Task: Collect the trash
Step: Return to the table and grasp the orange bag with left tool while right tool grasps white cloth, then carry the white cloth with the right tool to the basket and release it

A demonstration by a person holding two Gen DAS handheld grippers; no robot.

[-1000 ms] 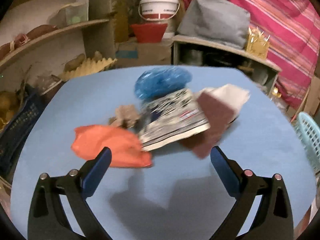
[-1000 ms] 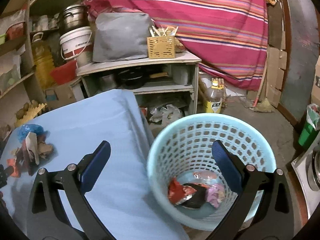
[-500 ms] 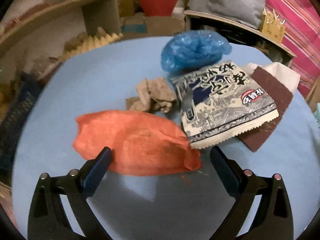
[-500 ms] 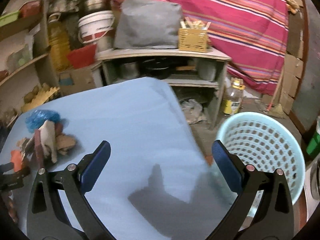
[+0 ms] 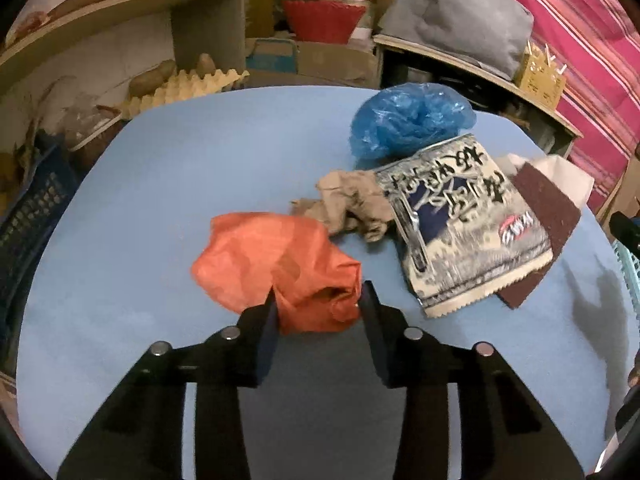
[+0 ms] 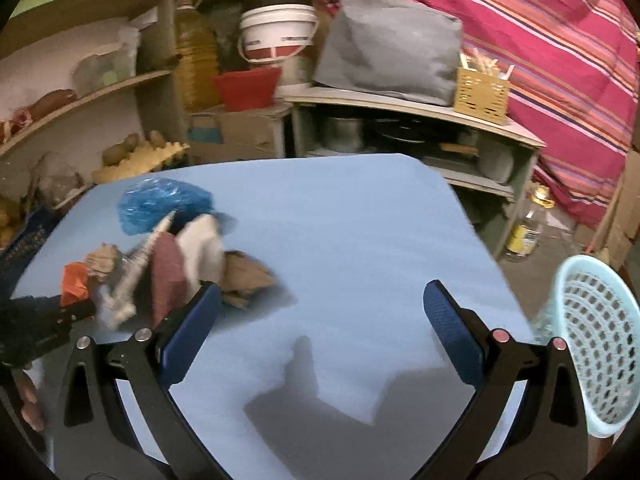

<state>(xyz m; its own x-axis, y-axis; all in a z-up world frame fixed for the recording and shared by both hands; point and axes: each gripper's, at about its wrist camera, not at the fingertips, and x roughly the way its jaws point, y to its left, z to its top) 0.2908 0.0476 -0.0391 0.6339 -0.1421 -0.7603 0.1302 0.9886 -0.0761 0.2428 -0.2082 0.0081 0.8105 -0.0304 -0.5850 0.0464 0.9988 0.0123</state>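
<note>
The left gripper [image 5: 318, 306] is closing on the orange bag [image 5: 276, 264], which lies on the blue table [image 5: 140, 208]. The right gripper [image 6: 320, 320] is held wide and empty. The thin bag could be pinched by one fold only and slip out. Bold writing is seen on the snack packet [image 5: 464, 224], but it cannot be read.

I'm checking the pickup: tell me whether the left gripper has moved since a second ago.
Yes. The left gripper has come forward over the blue table to the orange bag, and its jaws are closing with the bag's near end between them.
</note>
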